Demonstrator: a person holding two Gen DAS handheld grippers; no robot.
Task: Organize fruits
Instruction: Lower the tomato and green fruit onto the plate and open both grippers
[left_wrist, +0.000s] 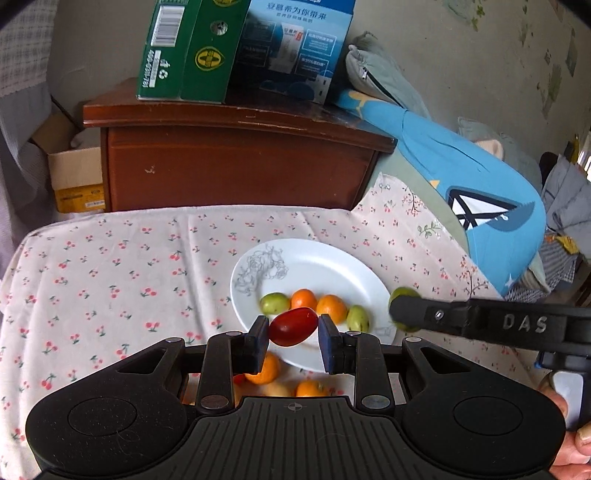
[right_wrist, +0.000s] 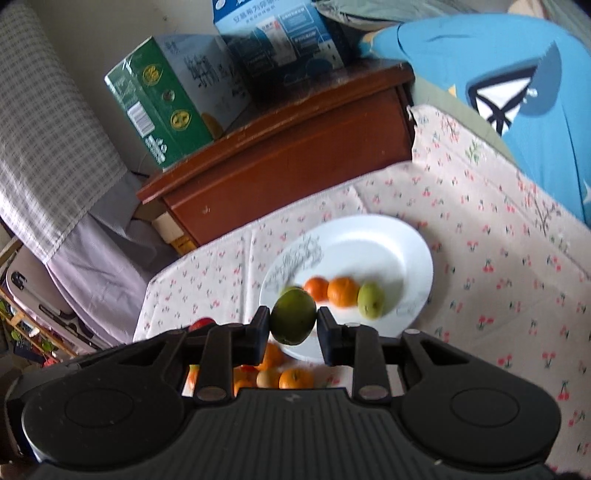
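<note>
Progress: four fruits already sit in a row on the white plate (left_wrist: 332, 266) — a green fruit (left_wrist: 274, 302), two small oranges (left_wrist: 303, 298), and another green fruit (left_wrist: 357, 317). I judge the sorting partly done.
Left to do: a loose heap of oranges and other small fruits (left_wrist: 291, 384) lies on the cloth on the near side of the plate, partly hidden behind the gripper bodies; these, plus the two fruits in hand, are not yet on the plate.
Red fruit: a red cherry tomato (left_wrist: 293, 326) is pinched crosswise between the jaws of the left gripper (left_wrist: 293, 328), which are closed on it, held above the plate's near edge.
Green fruit: a larger green fruit (right_wrist: 293, 315) is clamped between the jaws of the right gripper (right_wrist: 293, 321), also over the plate's near rim, just beside the row.
Support: table under a cherry-print cloth (left_wrist: 110, 266).
Beyond: a brown wooden cabinet (left_wrist: 236, 162) carrying a green carton (left_wrist: 173, 55) and a blue carton (left_wrist: 291, 48); blue bedding (left_wrist: 480, 192) to the right.
</note>
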